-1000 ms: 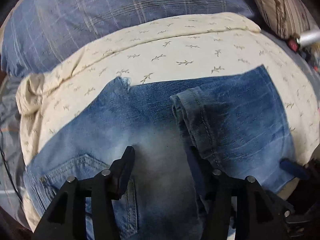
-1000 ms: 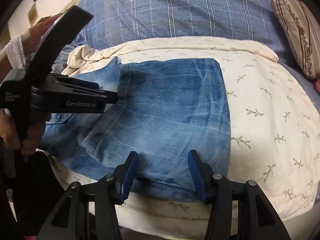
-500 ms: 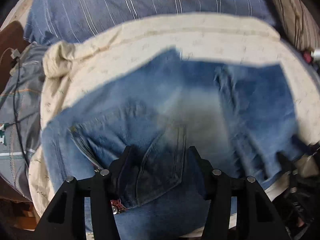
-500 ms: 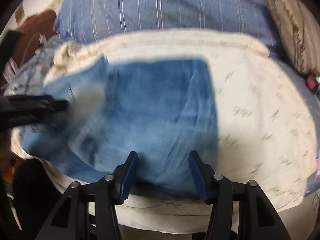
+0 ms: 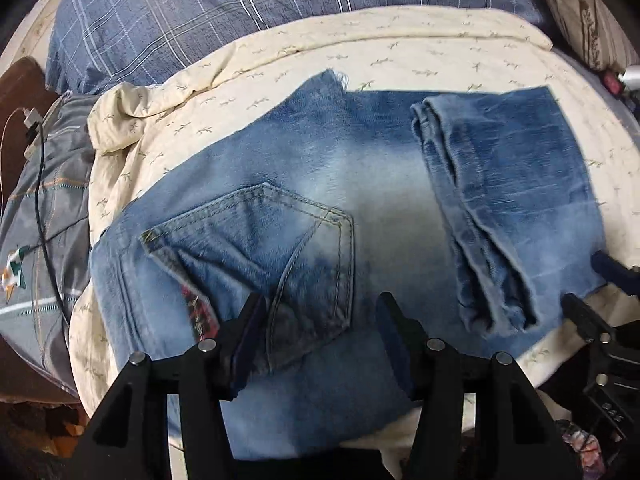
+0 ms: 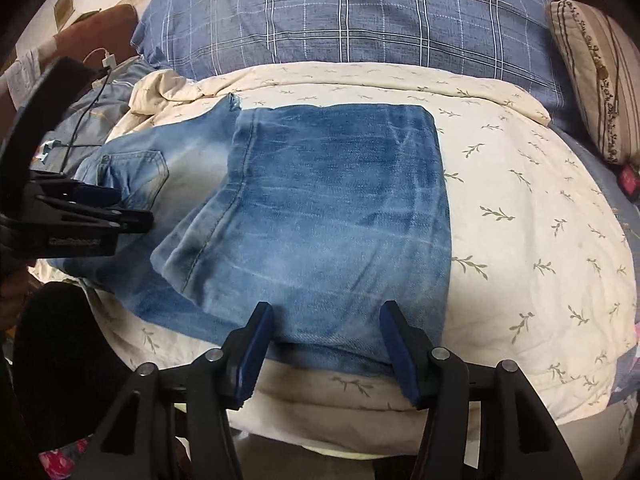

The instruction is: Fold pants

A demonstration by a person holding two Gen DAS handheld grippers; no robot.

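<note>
Blue jeans [image 5: 328, 184] lie on a cream leaf-print blanket [image 5: 440, 56], with the legs folded back over the seat so the hem end [image 5: 472, 216] rests on top. My left gripper [image 5: 320, 312] is open above the back pocket [image 5: 260, 240], near the waist end, and holds nothing. Over the near edge of the folded leg panel [image 6: 340, 208], my right gripper [image 6: 328, 316] is open too, with denim below its gap but not pinched. The left gripper [image 6: 128, 204] shows at the left of the right wrist view, and the right gripper [image 5: 588, 284] sits at the left wrist view's right edge.
A blue plaid pillow [image 6: 360, 20] lies behind the blanket and a striped cushion [image 6: 596, 76] at the back right. To the left are a grey plaid cloth [image 5: 52, 184], a charging cable [image 5: 40, 184] and a brown headboard [image 5: 16, 92]. The blanket's near edge drops off below the grippers.
My left gripper has slid left along the jeans, from beside the folded hem to over the back pocket. The right gripper has barely moved.
</note>
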